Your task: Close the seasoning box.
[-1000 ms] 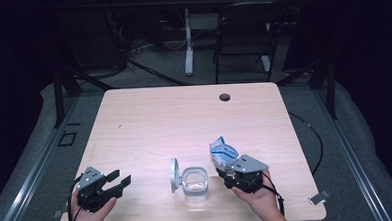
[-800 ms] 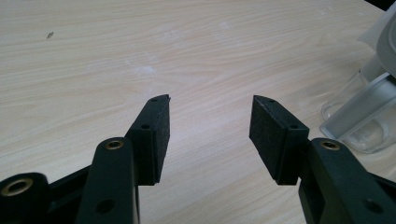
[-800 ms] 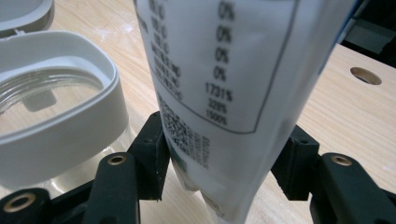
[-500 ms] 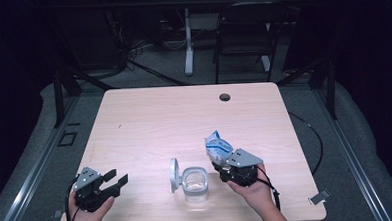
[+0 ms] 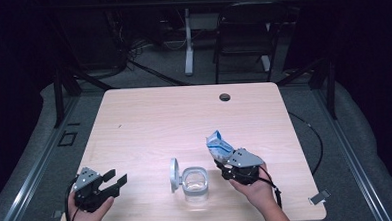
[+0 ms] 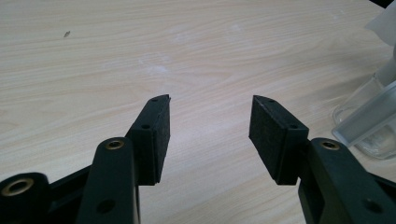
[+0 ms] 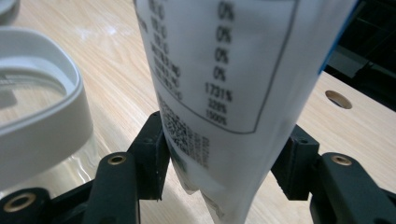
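Dark room, pale wood desk point(image 5: 149, 117). Right hand-held gripper point(image 5: 225, 165) clamps a blue-white packet point(image 5: 218, 145) beside the lidless clear jar point(image 5: 195, 183); nothing poured, judging by looks. Left hand-held gripper point(image 5: 114, 180) empty, jaws apart.

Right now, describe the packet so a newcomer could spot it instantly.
On the wooden table, look at the near right, beside the clear container. The packet sticks up from the right gripper, clamped between its jaws. It is white and blue, with a printed table on it.

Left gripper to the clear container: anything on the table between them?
Nothing: in the high view, bare table separates the left gripper from the clear container.
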Demonstrator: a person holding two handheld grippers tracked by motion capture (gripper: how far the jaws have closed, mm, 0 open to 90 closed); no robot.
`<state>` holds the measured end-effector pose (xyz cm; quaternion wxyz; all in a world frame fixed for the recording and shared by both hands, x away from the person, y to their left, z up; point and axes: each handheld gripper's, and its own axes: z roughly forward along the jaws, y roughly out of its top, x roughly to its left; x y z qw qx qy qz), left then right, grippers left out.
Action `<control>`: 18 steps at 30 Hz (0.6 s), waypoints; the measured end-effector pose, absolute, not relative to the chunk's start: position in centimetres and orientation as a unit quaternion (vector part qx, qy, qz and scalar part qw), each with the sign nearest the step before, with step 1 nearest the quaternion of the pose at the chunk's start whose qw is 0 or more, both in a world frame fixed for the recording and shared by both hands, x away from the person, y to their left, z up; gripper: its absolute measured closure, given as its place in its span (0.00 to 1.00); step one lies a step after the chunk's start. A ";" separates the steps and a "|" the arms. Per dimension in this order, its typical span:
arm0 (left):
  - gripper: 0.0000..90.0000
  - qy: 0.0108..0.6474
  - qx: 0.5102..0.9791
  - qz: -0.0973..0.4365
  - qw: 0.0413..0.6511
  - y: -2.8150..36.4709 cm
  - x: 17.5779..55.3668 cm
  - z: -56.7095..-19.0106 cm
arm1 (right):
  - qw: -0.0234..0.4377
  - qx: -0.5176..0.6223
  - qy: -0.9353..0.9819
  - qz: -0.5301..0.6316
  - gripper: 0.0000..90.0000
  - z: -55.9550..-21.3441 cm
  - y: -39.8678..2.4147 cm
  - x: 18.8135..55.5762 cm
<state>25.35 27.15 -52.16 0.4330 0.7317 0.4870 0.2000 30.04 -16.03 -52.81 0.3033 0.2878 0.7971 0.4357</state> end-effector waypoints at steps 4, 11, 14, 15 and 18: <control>0.54 0.486 0.733 0.200 0.432 27.0 25.3 -52.2 | 0.311 0.279 0.804 0.423 0.50 -53.0 -16.0 29.8; 0.54 0.486 0.734 0.200 0.431 27.1 25.3 -52.2 | 0.324 0.272 0.807 0.413 0.50 -53.1 -15.8 29.4; 0.54 0.486 0.734 0.200 0.431 27.1 25.3 -52.2 | 0.330 0.270 0.808 0.406 0.50 -53.0 -15.7 29.1; 0.54 0.485 0.734 0.200 0.431 27.1 25.3 -52.2 | 0.330 0.266 0.810 0.404 0.50 -53.0 -15.7 28.9; 0.54 0.485 0.733 0.200 0.432 27.0 25.3 -52.1 | 0.337 0.262 0.814 0.395 0.50 -53.0 -15.6 28.6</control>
